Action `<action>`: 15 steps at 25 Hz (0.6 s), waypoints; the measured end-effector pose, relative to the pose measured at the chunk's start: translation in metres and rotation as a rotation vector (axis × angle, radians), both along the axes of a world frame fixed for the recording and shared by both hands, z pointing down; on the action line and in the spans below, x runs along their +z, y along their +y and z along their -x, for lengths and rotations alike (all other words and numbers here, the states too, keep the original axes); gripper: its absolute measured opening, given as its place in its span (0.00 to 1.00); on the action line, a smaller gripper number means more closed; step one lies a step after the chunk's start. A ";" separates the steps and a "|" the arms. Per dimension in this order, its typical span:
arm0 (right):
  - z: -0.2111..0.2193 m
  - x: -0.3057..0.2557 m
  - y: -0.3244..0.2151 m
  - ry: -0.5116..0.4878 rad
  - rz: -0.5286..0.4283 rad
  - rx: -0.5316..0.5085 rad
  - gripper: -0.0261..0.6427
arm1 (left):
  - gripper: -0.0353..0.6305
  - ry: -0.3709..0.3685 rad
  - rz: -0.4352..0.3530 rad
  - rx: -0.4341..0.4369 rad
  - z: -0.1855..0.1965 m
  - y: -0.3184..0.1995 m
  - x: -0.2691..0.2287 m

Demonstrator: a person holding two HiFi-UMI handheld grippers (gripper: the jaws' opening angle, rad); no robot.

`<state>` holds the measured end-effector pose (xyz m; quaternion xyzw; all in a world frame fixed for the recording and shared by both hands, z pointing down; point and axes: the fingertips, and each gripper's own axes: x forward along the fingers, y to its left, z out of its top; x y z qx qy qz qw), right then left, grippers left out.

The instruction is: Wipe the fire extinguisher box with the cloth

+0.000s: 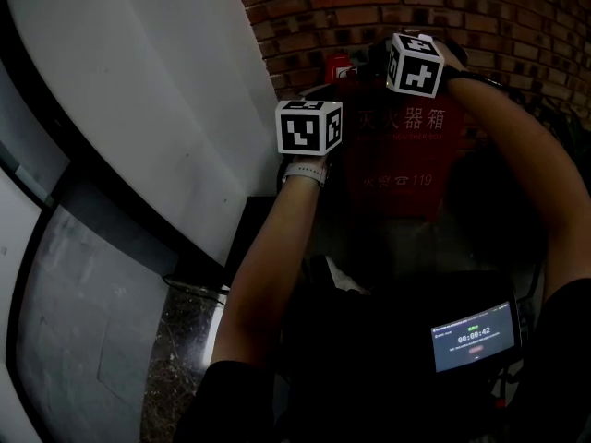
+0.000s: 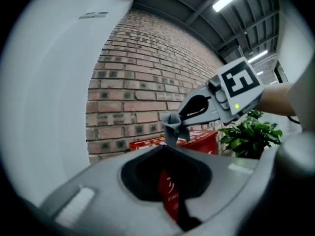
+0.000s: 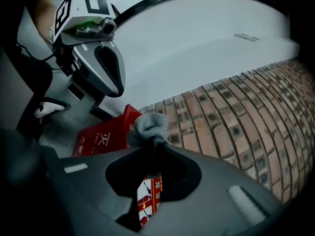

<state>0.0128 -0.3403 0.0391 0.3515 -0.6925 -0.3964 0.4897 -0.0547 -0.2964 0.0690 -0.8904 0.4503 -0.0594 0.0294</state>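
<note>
The red fire extinguisher box (image 1: 399,160) with pale lettering stands against a brick wall. My right gripper (image 3: 153,149) is shut on a small grey cloth (image 3: 149,126), which bunches out past its tips above the box's top edge (image 3: 106,136). The left gripper view shows that cloth (image 2: 173,127) hanging from the right gripper (image 2: 177,121) over the box (image 2: 197,137). My left gripper (image 2: 165,149) is shut on nothing, held to the left of the box, level with its upper part. Its marker cube (image 1: 309,127) hides the jaws in the head view.
A brick wall (image 1: 369,12) backs the box and a white curved wall (image 1: 148,90) runs along the left. A green plant (image 2: 251,136) stands to the right of the box. Speckled dark floor (image 1: 180,363) lies below. A small timer screen (image 1: 474,337) sits near my body.
</note>
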 end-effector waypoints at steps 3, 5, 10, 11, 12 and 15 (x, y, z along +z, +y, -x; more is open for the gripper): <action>-0.003 0.000 -0.016 -0.003 -0.015 0.012 0.09 | 0.05 -0.001 -0.006 0.004 -0.009 -0.010 0.001; -0.005 0.000 -0.029 -0.005 -0.026 0.021 0.09 | 0.05 0.007 -0.015 0.003 -0.013 -0.016 0.000; -0.006 0.004 -0.065 -0.012 -0.016 0.034 0.09 | 0.05 0.008 -0.022 0.007 -0.024 -0.036 0.006; -0.005 0.006 -0.073 -0.013 -0.013 0.033 0.09 | 0.05 0.003 -0.022 0.010 -0.026 -0.040 0.008; -0.004 0.007 -0.081 -0.010 -0.009 0.031 0.09 | 0.05 -0.002 -0.022 0.012 -0.029 -0.045 0.009; -0.001 0.014 -0.103 0.013 0.002 0.031 0.09 | 0.05 0.002 -0.022 0.017 -0.031 -0.056 0.010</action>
